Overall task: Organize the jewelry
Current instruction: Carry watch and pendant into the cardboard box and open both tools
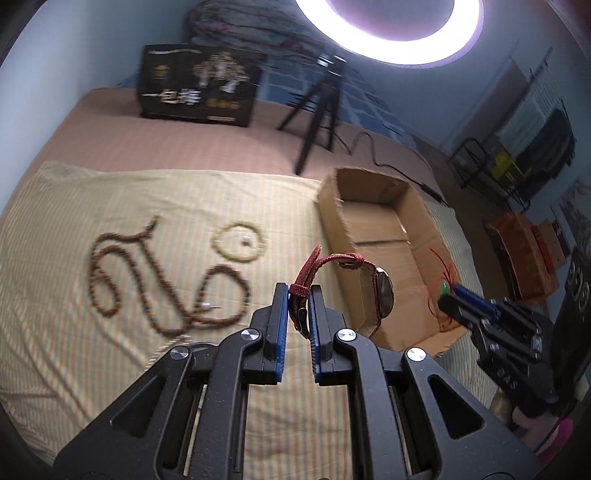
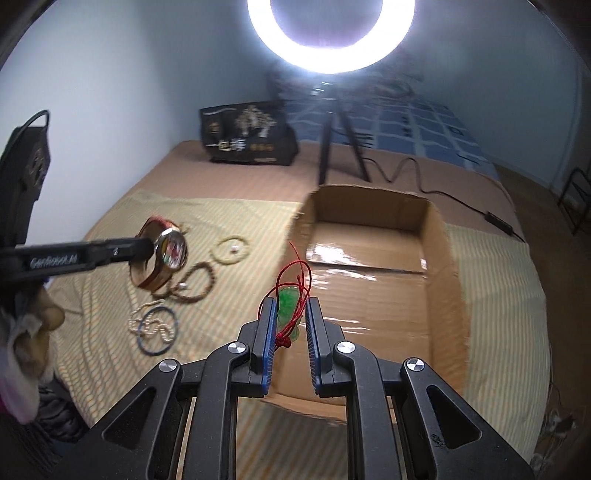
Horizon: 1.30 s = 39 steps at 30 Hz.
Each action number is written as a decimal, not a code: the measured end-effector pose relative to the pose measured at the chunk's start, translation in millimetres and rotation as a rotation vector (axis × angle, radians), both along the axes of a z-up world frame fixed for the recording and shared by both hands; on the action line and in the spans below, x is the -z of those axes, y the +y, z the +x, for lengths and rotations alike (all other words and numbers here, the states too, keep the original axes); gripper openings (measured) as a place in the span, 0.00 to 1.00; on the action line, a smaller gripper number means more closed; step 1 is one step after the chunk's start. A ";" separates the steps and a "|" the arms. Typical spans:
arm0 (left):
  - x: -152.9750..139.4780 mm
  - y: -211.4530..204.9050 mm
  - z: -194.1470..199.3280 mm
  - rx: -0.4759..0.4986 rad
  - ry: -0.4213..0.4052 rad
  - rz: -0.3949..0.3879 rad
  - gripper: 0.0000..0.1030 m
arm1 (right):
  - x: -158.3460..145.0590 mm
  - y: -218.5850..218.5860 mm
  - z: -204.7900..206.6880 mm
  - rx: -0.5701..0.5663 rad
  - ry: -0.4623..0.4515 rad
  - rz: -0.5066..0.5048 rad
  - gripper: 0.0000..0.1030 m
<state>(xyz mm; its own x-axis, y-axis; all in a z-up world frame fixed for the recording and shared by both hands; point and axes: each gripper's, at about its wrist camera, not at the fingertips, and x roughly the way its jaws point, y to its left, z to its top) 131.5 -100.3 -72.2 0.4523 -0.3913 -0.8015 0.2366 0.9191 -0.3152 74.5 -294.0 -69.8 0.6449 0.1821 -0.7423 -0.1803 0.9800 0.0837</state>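
**Both tools loaded beside the cardboard box**

A ring light [image 2: 330, 35] on a tripod [image 2: 341, 147] stands at the far end of the bed [image 2: 229, 173], with a black printed bag [image 2: 249, 134] left of it. On the striped cloth [image 1: 147, 206] lie a long brown bead strand [image 1: 162, 280], a pale bead ring [image 1: 240, 242], and, nearer, a blue band [image 2: 159, 332] over a thin pale chain [image 2: 149, 325]. The open cardboard box [image 2: 439, 266] sits to the right of them.

The left tool [image 1: 298, 295] is clamped on the red strap of a watch [image 1: 382, 295], which hangs just left of the box's near wall. The right tool [image 2: 290, 314] pinches a green pendant [image 2: 290, 304] on red cord, held over the box's near left corner.
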 end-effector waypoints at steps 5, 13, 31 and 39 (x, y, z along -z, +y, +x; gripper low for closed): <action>6.8 -32.6 -1.3 0.051 0.011 0.005 0.09 | 5.3 -25.7 10.2 0.058 0.023 0.010 0.13; 16.2 -74.1 4.3 0.098 0.017 0.011 0.09 | 11.1 -50.6 33.0 0.109 0.044 0.001 0.13; 43.8 -117.5 18.1 0.150 0.065 0.039 0.10 | 31.6 -73.6 62.4 0.162 0.095 -0.003 0.14; 40.8 -118.5 14.8 0.175 0.056 0.058 0.18 | 31.1 -74.8 61.9 0.181 0.095 -0.018 0.28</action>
